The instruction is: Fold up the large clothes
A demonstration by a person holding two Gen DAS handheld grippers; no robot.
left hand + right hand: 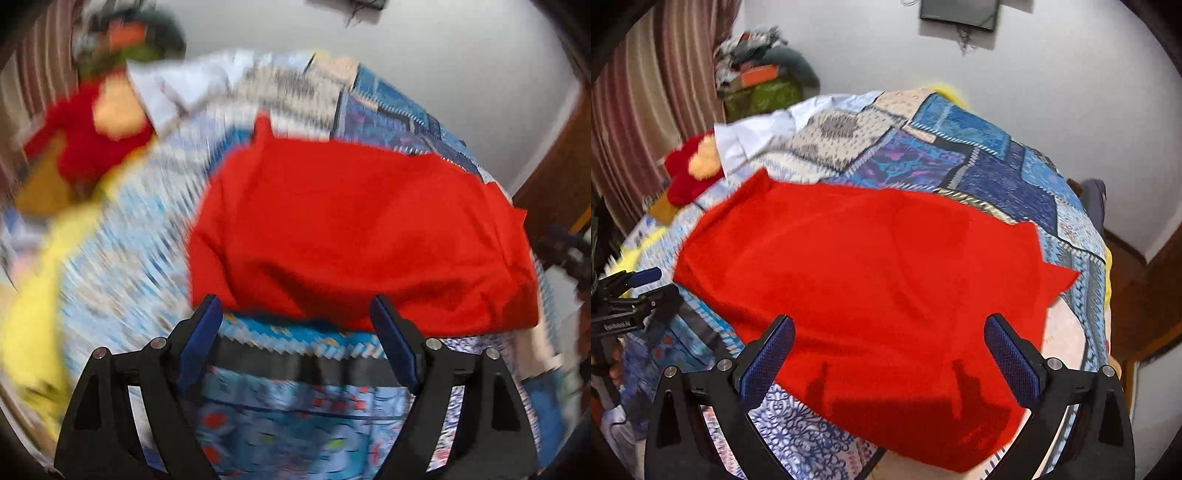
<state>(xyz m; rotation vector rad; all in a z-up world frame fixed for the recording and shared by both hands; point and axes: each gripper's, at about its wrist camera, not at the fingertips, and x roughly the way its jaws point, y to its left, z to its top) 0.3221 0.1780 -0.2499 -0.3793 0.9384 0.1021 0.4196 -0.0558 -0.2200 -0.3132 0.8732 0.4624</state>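
hovering wide open, left gripper (297,317) and right gripper (890,334), above red garment (864,266), holding nothing

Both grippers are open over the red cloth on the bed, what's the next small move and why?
Probably lower the right gripper onto the near edge of the red cloth and pinch it. Both grippers stand open and empty, the left gripper hangs just short of that edge, and the cloth lies spread out, seemingly only partly folded.
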